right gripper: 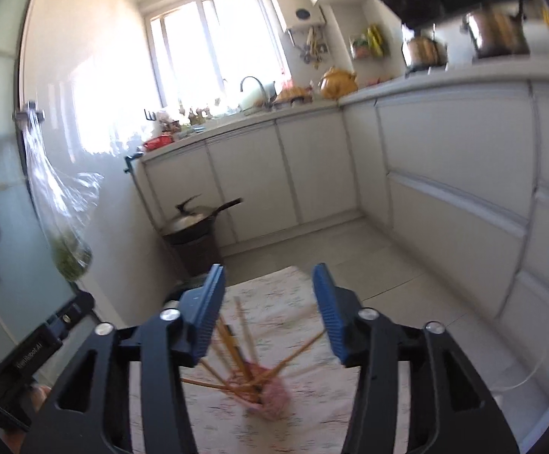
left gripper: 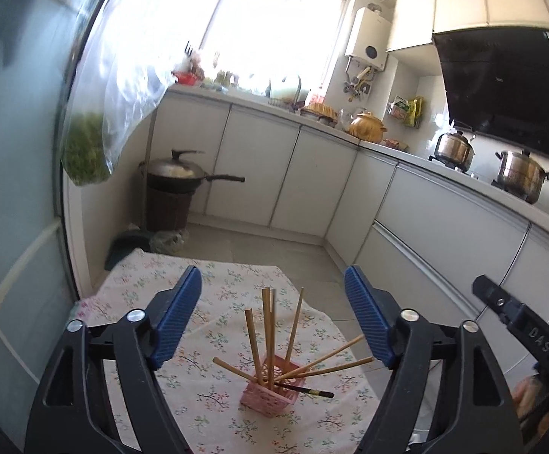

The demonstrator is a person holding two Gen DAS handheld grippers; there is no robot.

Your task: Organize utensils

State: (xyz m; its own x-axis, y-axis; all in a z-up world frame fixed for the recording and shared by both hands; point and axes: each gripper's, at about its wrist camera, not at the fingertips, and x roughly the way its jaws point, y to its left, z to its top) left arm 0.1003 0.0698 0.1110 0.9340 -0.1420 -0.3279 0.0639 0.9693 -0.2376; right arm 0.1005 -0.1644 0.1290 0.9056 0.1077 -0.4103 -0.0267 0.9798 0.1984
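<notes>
Narrow kitchen, white cabinets, bright window at the far end; a small table under a floral tablecloth (left gripper: 214,408) in the foreground.

Left wrist view: the pink holder (left gripper: 270,389) stands on the cloth, below and ahead of the left gripper (left gripper: 272,319), roughly centred between its fingers. Jaws stand wide apart, nothing between the pads. The wooden chopsticks (left gripper: 267,331) fan out of the holder: several near upright, two leaning far right, one left. One dark chopstick (left gripper: 304,389) lies almost level across the rim, tip to the right. The other gripper's body shows at the right edge.

Right wrist view: blurred. Right gripper (right gripper: 269,316), jaws parted and empty. Holder (right gripper: 270,393) and chopsticks (right gripper: 236,340) sit just below its fingertips, the fan reaching up toward the left pad.

Judgement: both hands are near; the dark chopstick's long axis runs left-right, so a grip must cross it.
</notes>
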